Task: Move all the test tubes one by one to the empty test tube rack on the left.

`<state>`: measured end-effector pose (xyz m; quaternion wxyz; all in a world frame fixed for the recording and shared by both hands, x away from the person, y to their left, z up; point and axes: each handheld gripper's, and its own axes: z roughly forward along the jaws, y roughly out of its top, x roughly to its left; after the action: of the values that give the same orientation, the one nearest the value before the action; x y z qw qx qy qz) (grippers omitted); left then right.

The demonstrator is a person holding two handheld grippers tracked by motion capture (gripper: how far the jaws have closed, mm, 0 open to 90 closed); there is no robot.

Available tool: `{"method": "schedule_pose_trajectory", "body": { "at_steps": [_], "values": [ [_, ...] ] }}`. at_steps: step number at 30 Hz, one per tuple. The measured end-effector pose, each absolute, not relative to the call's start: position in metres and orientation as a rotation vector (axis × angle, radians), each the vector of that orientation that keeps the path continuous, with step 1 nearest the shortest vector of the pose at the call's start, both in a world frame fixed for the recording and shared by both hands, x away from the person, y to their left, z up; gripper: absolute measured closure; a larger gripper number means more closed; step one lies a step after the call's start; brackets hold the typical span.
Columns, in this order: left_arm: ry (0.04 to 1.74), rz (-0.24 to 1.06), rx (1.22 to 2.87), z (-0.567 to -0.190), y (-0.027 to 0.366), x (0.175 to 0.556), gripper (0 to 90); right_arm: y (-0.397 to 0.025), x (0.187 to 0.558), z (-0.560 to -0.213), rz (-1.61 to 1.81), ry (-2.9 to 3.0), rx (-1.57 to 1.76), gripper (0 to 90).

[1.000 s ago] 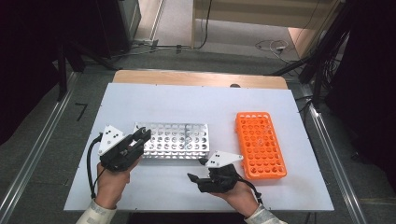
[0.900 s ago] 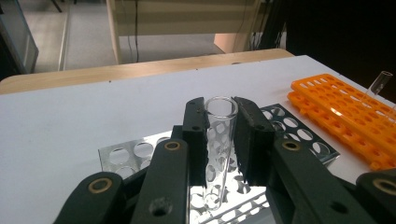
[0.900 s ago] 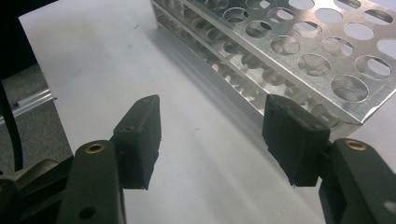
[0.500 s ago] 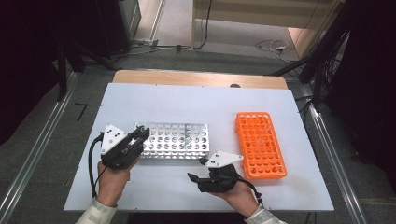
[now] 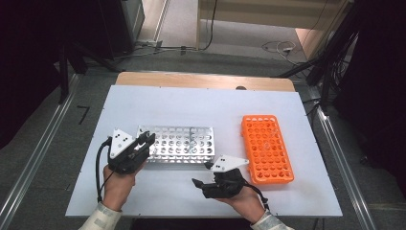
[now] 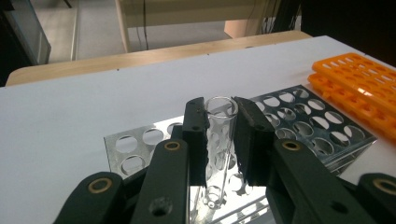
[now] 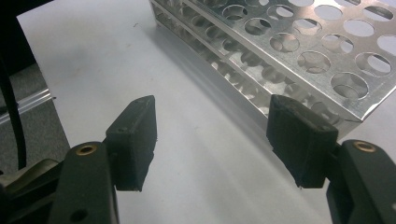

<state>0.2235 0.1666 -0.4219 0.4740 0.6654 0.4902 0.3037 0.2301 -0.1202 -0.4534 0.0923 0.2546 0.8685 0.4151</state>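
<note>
My left gripper (image 5: 146, 140) (image 6: 219, 121) is shut on a clear glass test tube (image 6: 218, 140), held upright between its black jaws. It hangs over the left end of a silver metal tube rack (image 5: 184, 143) (image 6: 299, 116). The tube's lower end reaches down to the rack; I cannot tell whether it sits in a hole. My right gripper (image 5: 198, 184) (image 7: 215, 130) stands open just in front of the rack (image 7: 299, 42), low over the table, with nothing between its jaws. An orange plastic tube rack (image 5: 265, 146) (image 6: 359, 79) lies to the right.
The white tabletop (image 5: 201, 105) has free room behind both racks and along its front edge. A wooden strip (image 5: 206, 80) borders the far side. Floor rails and cables lie beyond the table.
</note>
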Motion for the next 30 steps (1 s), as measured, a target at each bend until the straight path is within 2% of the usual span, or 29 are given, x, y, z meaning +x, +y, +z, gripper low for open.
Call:
{"method": "schedule_pose_trajectory", "body": {
  "at_steps": [19,25,30],
  "values": [
    [1.232,0.719,1.705,-0.439,0.161,0.227,74.3,-0.122,0.23,-0.452,1.232,2.574,0.767,30.5],
    [1.224,0.712,1.691,-0.437,0.161,0.225,72.5,-0.122,0.23,-0.452,1.231,2.576,0.765,30.5],
    [1.203,0.704,1.672,-0.433,0.161,0.222,67.4,-0.124,0.23,-0.451,1.238,2.567,0.775,30.6]
  ]
}}
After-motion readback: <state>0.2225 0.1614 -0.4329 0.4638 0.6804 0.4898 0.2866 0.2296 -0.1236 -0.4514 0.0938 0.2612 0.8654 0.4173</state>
